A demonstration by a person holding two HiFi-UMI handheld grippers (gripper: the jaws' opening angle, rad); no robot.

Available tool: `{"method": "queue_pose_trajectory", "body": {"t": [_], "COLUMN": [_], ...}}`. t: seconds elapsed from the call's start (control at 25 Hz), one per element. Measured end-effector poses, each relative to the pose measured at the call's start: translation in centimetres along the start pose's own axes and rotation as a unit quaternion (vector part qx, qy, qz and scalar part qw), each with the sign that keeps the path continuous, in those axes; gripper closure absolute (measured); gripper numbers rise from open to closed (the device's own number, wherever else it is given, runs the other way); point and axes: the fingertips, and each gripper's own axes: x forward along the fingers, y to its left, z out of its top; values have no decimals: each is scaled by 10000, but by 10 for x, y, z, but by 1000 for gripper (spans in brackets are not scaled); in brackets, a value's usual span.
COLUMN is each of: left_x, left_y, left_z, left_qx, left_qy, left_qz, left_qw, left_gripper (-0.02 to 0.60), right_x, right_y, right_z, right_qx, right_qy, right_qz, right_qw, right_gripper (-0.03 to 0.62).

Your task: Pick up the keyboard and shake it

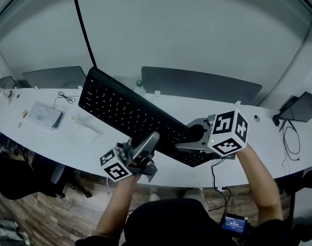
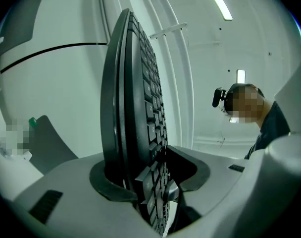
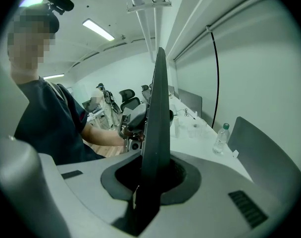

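1. Your keyboard (image 1: 125, 111) hangs tilted in the air above the desk (image 1: 89, 142). The right gripper (image 1: 189, 140) is clamped tight on its right end.
2. The left gripper (image 1: 148, 146) stands partly open. The near edge sits between its jaws, seemingly unpressed, so close it firmly before shaking.
3. Your left gripper points up from beneath; your right angles down.

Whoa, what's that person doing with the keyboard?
A person holds a black plastic keyboard up off the long white desk with two hand-held grippers. The right gripper is clamped shut on one end. The left gripper has the near edge between its fingers, but they look loose, not squeezing. The keyboard hangs tilted in the air.
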Motion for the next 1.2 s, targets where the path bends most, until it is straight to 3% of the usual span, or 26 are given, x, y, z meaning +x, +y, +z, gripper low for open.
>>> {"method": "queue_pose_trajectory", "body": {"t": [0.6, 0.84, 1.04, 1.2], "left_x": [-17, -32, -40, -44], "left_y": [7, 18, 20, 20], "left_z": [-6, -7, -4, 2], "left_qx": [668, 986, 1791, 2690], "left_qy": [411, 726, 1120, 1517], "left_qz": [172, 501, 921, 1288], "left_qw": [9968, 9912, 9731, 9424], "left_gripper": [353, 353, 353, 353], "right_x": [-8, -24, -34, -39], "right_y": [-2, -14, -27, -37], "right_z": [4, 22, 19, 11], "right_qx": [-328, -487, -586, -624], "right_qy": [64, 2, 172, 428], "right_qz": [-375, -880, -1429, -1825], "right_qw": [9987, 9949, 9879, 9803], "right_gripper": [516, 516, 516, 516]}}
